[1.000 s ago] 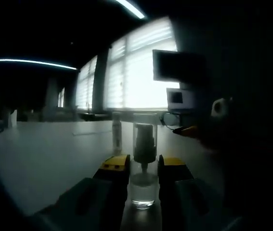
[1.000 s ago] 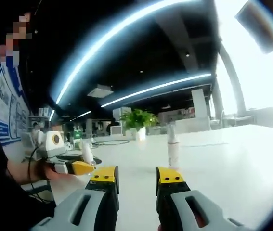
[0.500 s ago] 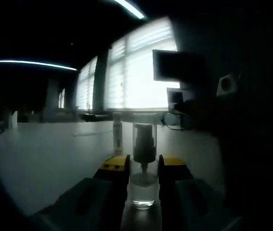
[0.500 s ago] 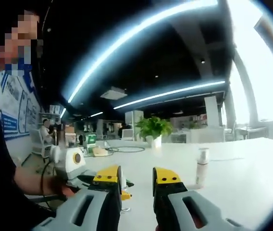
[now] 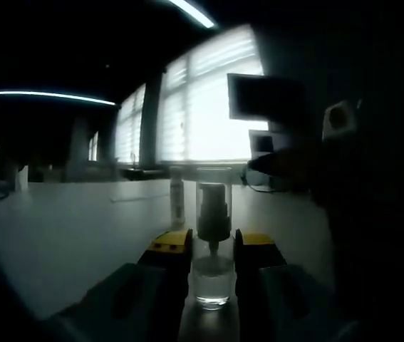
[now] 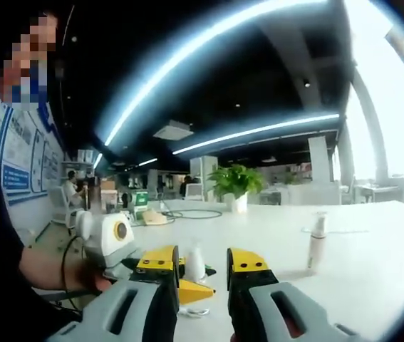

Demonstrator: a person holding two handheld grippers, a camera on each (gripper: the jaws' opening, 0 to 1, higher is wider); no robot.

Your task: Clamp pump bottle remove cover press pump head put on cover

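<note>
**Pump bottle clamped, second gripper facing it**

Between the yellow-tipped jaws of the left gripper (image 5: 212, 246), at 6 o'clock in the left gripper view, the pump bottle (image 5: 212, 267) stands upright on the white table (image 5: 73, 228), clenched at its clear lower body; its transparent cover (image 5: 214, 203) sits over the pump head; the right gripper (image 6: 200, 265) has its jaws released, parted with nothing between them, the bottle seen beyond their gap; a slim white bottle (image 6: 317, 242) stands at 3 o'clock; no legible writing.
</note>
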